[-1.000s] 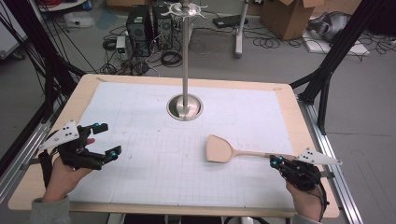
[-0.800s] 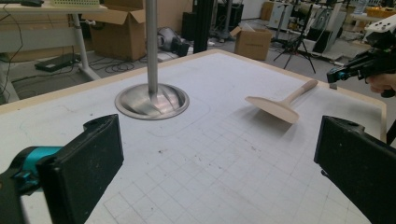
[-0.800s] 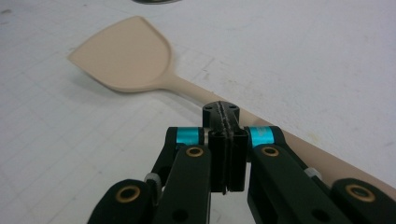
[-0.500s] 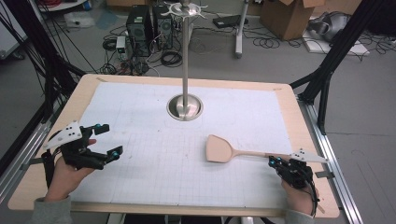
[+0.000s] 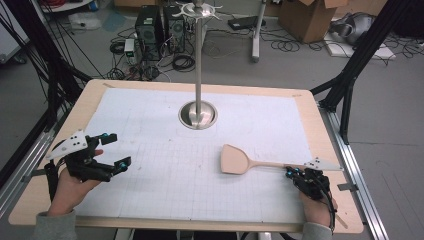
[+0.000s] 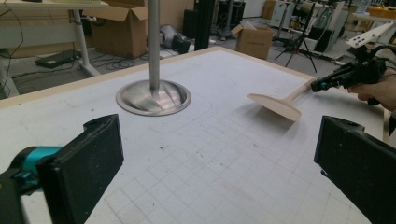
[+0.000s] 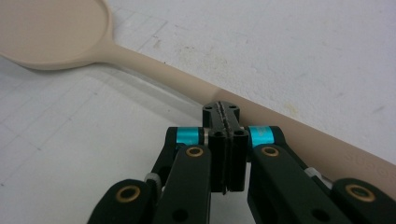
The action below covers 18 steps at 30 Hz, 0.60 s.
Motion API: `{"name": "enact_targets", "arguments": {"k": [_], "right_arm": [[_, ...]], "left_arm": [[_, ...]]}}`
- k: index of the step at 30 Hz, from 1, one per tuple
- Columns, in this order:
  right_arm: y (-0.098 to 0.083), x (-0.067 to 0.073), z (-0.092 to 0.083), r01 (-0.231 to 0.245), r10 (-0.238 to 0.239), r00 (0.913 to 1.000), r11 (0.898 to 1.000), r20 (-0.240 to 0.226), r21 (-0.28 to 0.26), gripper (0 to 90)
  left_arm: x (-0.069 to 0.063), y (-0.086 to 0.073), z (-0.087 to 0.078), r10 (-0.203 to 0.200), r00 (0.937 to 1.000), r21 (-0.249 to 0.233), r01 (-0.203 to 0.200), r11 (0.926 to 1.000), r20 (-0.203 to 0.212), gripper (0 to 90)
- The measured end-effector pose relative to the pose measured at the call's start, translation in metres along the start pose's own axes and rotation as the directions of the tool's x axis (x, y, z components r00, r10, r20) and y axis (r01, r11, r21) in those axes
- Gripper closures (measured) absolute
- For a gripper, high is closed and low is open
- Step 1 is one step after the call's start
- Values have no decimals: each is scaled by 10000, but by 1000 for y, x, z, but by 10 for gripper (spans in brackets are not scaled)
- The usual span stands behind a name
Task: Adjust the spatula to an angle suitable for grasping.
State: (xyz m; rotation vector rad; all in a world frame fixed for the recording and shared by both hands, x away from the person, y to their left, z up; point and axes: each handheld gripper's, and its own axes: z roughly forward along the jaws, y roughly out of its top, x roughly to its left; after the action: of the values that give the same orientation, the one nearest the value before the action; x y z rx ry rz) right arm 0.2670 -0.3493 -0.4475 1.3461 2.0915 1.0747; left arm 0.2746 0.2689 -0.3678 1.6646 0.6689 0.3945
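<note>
Beige spatula (image 5: 240,161) is lying flat on the white gridded tabletop (image 5: 150,130), blade toward the metal stand (image 5: 198,114); right gripper (image 7: 223,122), fingers pressed together, is sitting against its handle, apparently not gripping; left gripper (image 5: 111,150) is waiting well apart, fingers spread; hanging presumably is not yet begun.

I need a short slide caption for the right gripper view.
Shut right tool beside the spatula handle, on the gridded mat.
</note>
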Motion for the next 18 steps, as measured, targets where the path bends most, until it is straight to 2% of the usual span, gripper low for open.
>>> {"name": "enact_targets", "arguments": {"k": [3, 9, 18], "right_arm": [[-2, -5, 1, -182, 182, 9998, 9998, 71, 95, 900], [-1, -7, 3, -220, 217, 9997, 9994, 114, 271, 900], [3, -11, 7, 144, -149, 9997, 9996, 190, 238, 900]], "left_arm": [[0, -1, -2, -9, 10000, 13, 9, 10000, -11, 18], [1, -2, -3, -85, 10000, 26, 85, 10000, -23, 18], [3, -5, -3, -198, 9998, 39, 199, 9998, -43, 18]]}}
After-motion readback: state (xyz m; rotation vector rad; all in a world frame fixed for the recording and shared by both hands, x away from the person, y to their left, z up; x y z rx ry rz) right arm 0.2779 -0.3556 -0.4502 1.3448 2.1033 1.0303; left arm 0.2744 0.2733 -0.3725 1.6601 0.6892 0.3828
